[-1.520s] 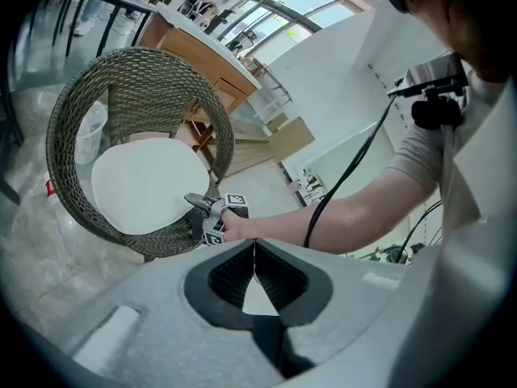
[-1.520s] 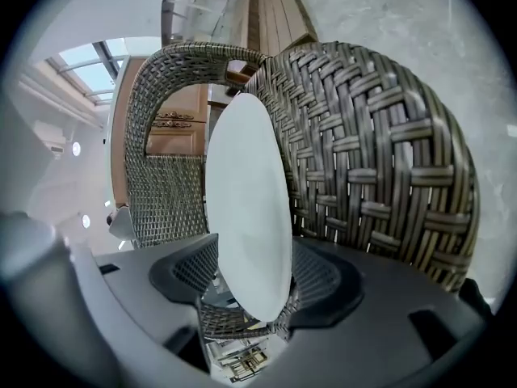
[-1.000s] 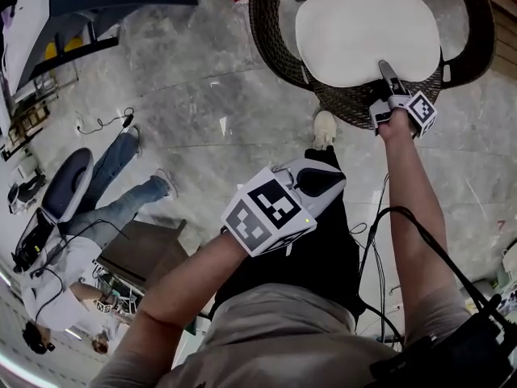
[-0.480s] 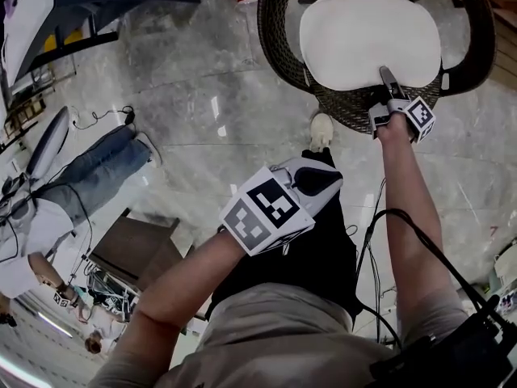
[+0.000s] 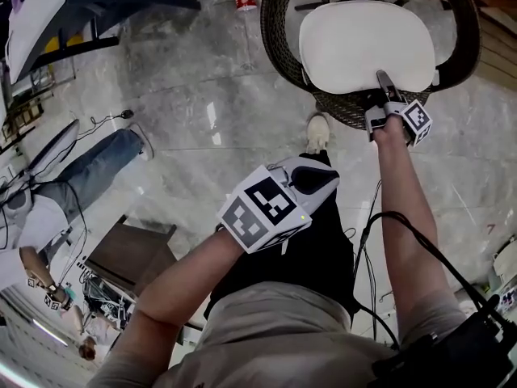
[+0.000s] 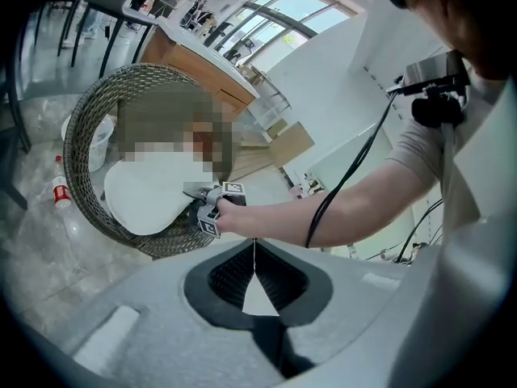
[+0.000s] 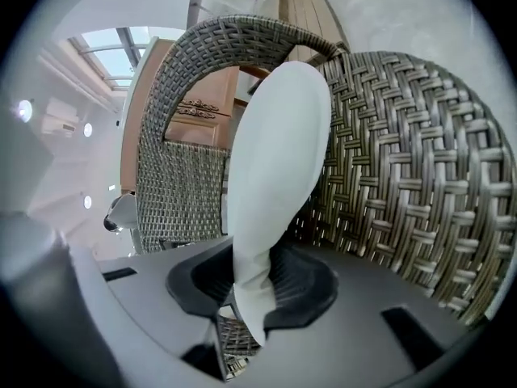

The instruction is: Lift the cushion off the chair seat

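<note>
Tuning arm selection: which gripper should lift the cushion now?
Right. The right gripper has just been closing its jaws and now pinches the front edge of the cushion on the chair. The left gripper is shut, empty, and held back near the person's body.

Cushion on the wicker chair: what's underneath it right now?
Under the white cushion is the chair's woven seat, showing bare beside the front edge that the right gripper, its jaws just closed further, pinches. The rest of the seat is covered.
</note>
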A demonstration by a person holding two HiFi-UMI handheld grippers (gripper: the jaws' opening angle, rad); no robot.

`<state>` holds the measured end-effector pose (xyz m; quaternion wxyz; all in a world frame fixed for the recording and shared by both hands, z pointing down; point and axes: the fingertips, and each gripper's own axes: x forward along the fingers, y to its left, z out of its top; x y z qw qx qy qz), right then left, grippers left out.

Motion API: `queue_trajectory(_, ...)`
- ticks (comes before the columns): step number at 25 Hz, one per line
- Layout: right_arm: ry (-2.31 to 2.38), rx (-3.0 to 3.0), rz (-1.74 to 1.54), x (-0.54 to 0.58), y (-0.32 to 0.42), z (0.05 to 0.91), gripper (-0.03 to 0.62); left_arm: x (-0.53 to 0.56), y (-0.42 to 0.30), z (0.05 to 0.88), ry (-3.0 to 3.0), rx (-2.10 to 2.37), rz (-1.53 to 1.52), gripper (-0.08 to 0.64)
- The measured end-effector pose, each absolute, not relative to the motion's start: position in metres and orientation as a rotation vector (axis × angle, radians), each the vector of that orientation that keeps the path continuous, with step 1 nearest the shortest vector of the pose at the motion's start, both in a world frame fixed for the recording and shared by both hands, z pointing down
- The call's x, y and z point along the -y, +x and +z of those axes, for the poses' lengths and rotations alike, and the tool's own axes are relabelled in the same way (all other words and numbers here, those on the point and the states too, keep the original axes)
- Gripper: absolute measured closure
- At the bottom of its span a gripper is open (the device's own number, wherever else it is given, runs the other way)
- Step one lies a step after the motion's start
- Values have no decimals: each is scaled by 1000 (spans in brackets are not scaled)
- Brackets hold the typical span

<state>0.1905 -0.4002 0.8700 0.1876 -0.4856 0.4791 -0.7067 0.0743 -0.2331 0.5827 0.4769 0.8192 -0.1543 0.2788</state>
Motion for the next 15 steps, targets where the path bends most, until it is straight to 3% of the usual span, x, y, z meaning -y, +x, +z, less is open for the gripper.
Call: queue_trajectory(15, -1318, -1450, -1873, 336, 193, 765, 497, 156, 36, 536, 2070, 409, 704, 552)
